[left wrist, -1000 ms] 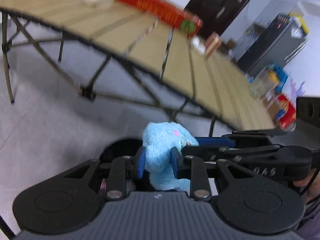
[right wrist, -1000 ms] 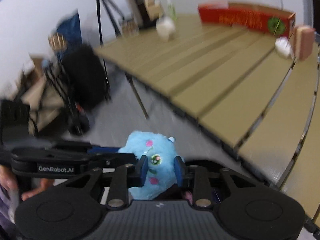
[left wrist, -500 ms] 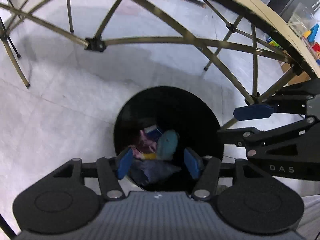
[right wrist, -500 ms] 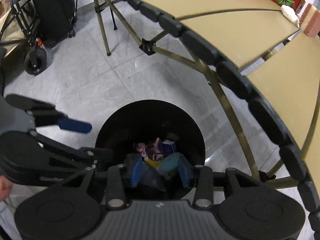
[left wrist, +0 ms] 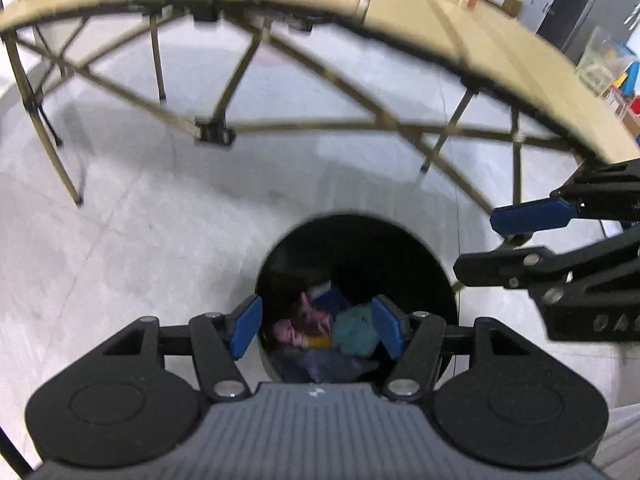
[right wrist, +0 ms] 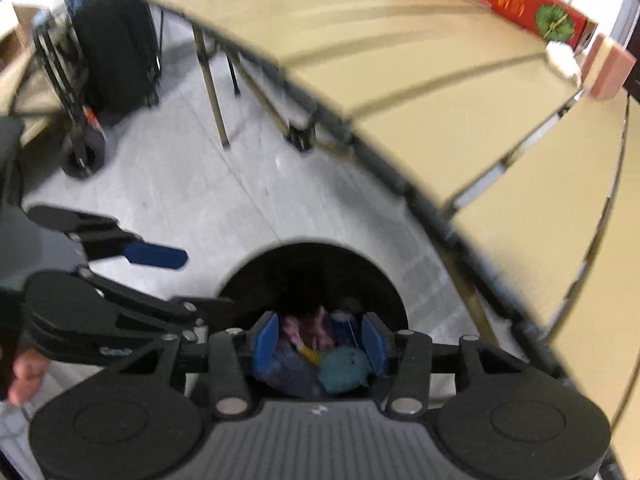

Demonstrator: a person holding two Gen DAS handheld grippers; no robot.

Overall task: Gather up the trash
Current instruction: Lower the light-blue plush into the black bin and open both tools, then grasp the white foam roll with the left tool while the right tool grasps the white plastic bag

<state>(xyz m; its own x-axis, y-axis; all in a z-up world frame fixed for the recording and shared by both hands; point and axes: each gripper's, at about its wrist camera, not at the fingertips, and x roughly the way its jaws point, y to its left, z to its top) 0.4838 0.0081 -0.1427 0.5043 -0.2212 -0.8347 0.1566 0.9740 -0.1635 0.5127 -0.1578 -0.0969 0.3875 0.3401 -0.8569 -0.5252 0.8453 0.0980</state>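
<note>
Left gripper (left wrist: 316, 330) is pointed steeply down over the round black trash bin (left wrist: 436, 276); its blue-padded jaws are opening, fairly wide, with nothing between the pads. Right gripper (right wrist: 320, 344) is angled down over the same bin (right wrist: 240, 280), its jaws narrower and also opening, with nothing pinched. The fluffy light-blue plush toy (left wrist: 354, 330) is seen lying inside the bin, on top of pink and dark scraps. A hand (right wrist: 26, 372) is visible at the left gripper's handle. The bin mouth is unobstructed. Just beyond, the tan folding table (right wrist: 440, 92) overhangs on dark cross-braced legs. A long red printed box (right wrist: 504, 0) lies on its far side; the lettering is too blurred to read. A black wheeled case (right wrist: 116, 52) stands further off on the grey floor.
</note>
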